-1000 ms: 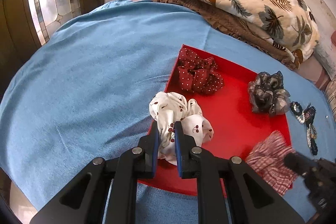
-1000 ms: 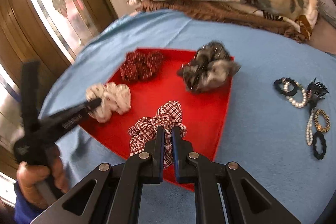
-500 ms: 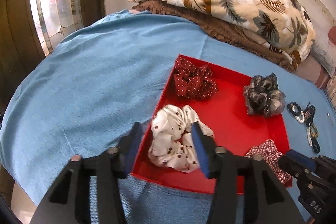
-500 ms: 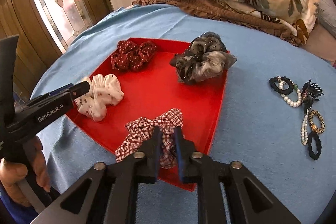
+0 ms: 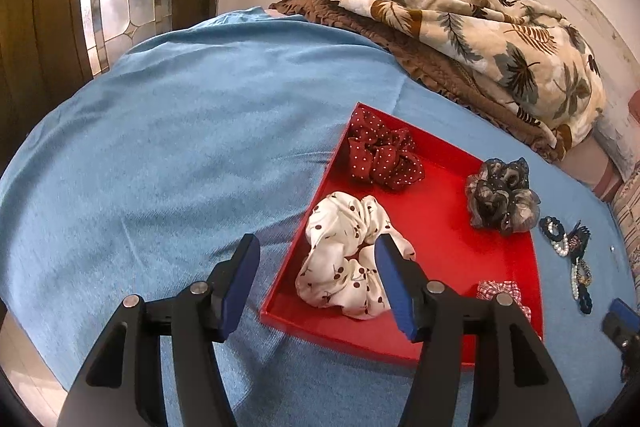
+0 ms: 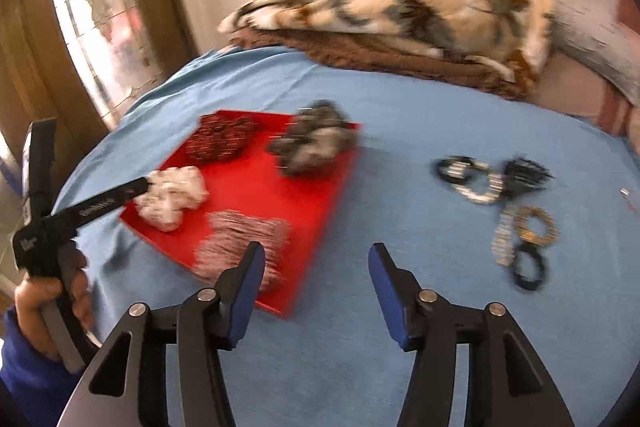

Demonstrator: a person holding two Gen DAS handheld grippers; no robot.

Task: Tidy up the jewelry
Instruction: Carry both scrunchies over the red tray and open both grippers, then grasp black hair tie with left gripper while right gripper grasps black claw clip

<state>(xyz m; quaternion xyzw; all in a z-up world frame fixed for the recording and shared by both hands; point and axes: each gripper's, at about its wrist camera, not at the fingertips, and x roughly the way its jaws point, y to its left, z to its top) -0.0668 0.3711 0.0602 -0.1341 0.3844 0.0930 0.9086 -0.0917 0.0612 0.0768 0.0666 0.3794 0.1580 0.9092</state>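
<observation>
Both grippers have let go: left gripper (image 5: 316, 279) and right gripper (image 6: 316, 281) gape empty. Silky cherry-print white scrunchie (image 5: 346, 255) and half-hidden red checked scrunchie (image 5: 505, 294) lie nearest in the glossy red tray (image 5: 444, 247); blurred beaded bracelets (image 6: 496, 211) rest right on blue cloth (image 5: 168, 155).

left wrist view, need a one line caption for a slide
Open left gripper above a white cherry-print scrunchie lying in the red tray.
</observation>
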